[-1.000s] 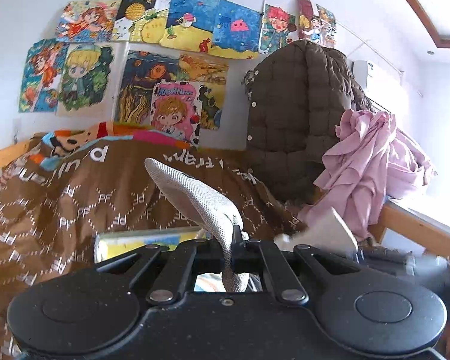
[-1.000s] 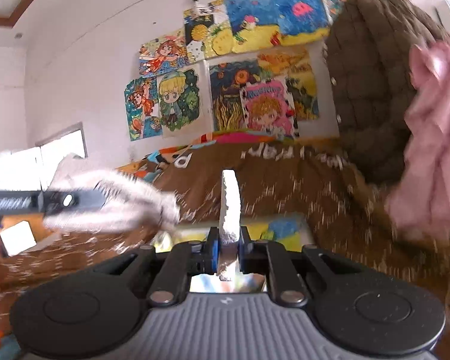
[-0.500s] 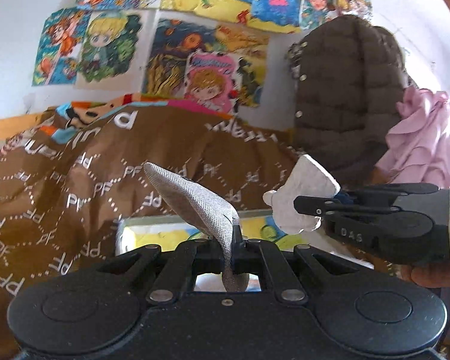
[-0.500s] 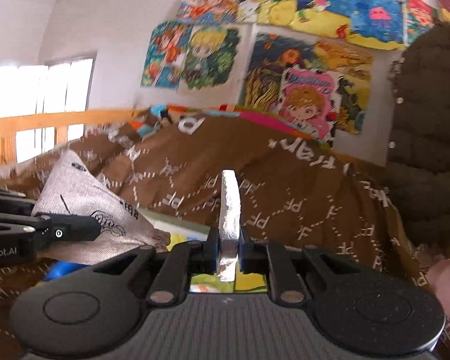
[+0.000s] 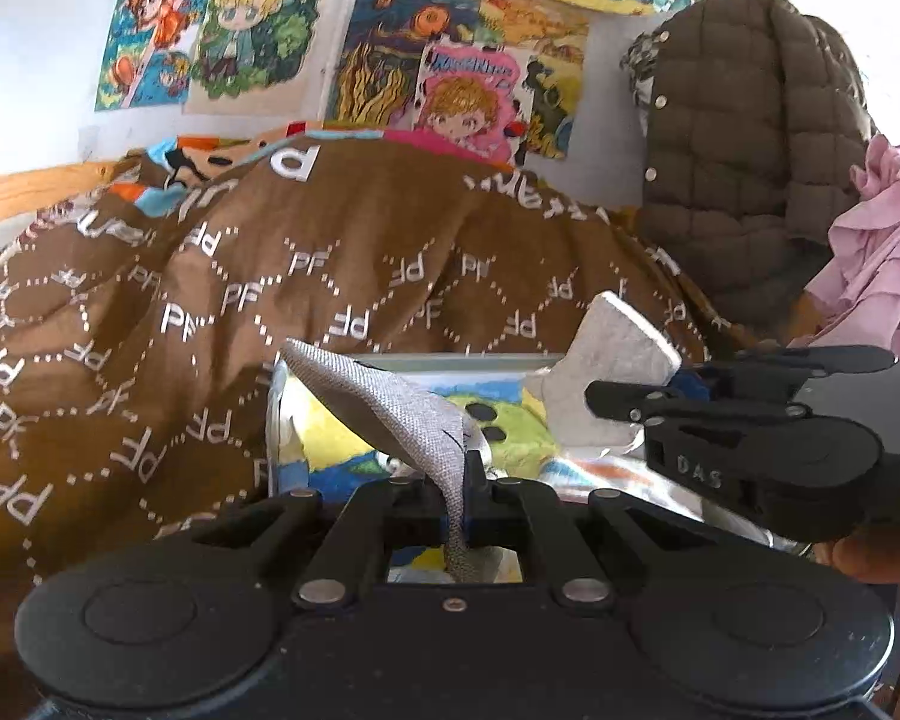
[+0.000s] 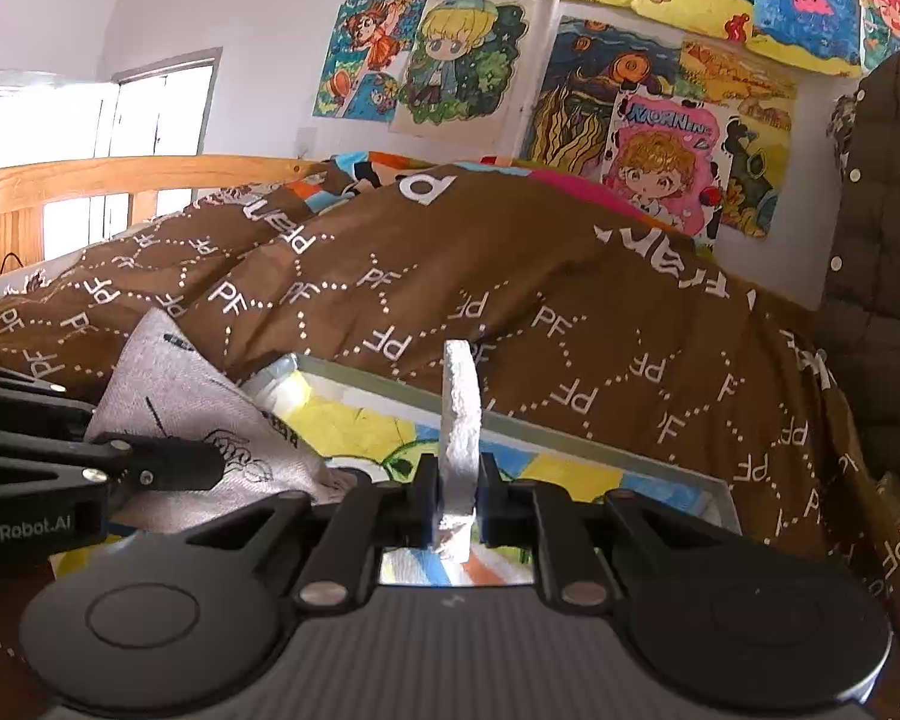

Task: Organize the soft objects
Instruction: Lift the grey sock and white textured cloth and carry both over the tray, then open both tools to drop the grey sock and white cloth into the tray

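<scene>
My left gripper (image 5: 463, 501) is shut on a grey woven cloth (image 5: 390, 414), which sticks up and forward from between the jaws. The same grey cloth (image 6: 198, 420), printed with small dark marks, shows at the left of the right wrist view, with the left gripper (image 6: 168, 468) clamped on it. My right gripper (image 6: 456, 498) is shut on a white fluffy sock (image 6: 461, 414) that stands upright. In the left wrist view that white sock (image 5: 612, 372) and the right gripper (image 5: 630, 402) sit at the right. Both grippers hover over a colourful framed picture (image 6: 570, 474) lying on the bed.
A brown quilt with white lettering (image 5: 270, 276) covers the bed behind the picture (image 5: 354, 420). A dark puffer jacket (image 5: 750, 138) and pink garment (image 5: 876, 264) hang at the right. Posters (image 6: 630, 78) cover the wall. A wooden bed rail (image 6: 90, 180) runs at the left.
Both grippers have dropped lower and drawn closer together over the picture on the bed. Each keeps hold of its cloth item. The right gripper's view has levelled out.
</scene>
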`<state>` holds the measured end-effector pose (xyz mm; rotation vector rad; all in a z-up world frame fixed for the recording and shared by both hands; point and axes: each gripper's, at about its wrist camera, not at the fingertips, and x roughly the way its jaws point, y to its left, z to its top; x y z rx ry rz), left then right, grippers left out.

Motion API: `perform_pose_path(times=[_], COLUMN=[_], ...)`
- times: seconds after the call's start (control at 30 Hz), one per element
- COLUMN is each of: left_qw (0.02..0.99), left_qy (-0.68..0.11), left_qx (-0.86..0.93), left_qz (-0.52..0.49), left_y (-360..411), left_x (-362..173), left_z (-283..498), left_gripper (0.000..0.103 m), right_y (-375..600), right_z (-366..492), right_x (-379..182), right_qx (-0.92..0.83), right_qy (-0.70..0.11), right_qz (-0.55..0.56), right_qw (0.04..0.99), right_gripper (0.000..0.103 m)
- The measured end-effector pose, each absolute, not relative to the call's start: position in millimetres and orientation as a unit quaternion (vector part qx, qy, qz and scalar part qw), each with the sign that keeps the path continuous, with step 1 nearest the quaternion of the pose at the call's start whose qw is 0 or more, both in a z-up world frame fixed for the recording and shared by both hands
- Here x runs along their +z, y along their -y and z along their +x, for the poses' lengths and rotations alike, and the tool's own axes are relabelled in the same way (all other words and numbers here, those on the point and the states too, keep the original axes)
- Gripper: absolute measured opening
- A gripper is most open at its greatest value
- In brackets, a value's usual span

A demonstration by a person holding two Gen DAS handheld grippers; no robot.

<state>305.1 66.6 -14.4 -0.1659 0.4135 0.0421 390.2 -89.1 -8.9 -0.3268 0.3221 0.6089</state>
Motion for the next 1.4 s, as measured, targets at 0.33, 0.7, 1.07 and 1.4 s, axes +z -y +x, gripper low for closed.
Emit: perform_pose_path(times=[0.33,0.7,1.07,1.4], left_qw=[0.963,0.958,0.957,0.959], left_qy=[-0.243,-0.257,-0.255,-0.247], left_qx=[0.042,0.05,0.059,0.061], left_qz=[-0.104,-0.118,-0.127,-0.126], left_y=[-80,-85,-89,-86], left_x=[-30,-33,-32,-29], left_z=[311,308,303,296], left_gripper=[0.005,0.01,0.024,0.057], right_y=[97,79,77,84], right_z=[399,390,390,388], right_x=[-20,-18,-17,-13], right_qx=[0.289,0.317,0.32,0.317], right_qy=[-0.185,-0.177,-0.186,-0.187], right_qz=[-0.156,-0.177,-0.179,-0.177], right_qw=[0.926,0.915,0.912,0.913], right_gripper=[0.014,0.021,0.028,0.06])
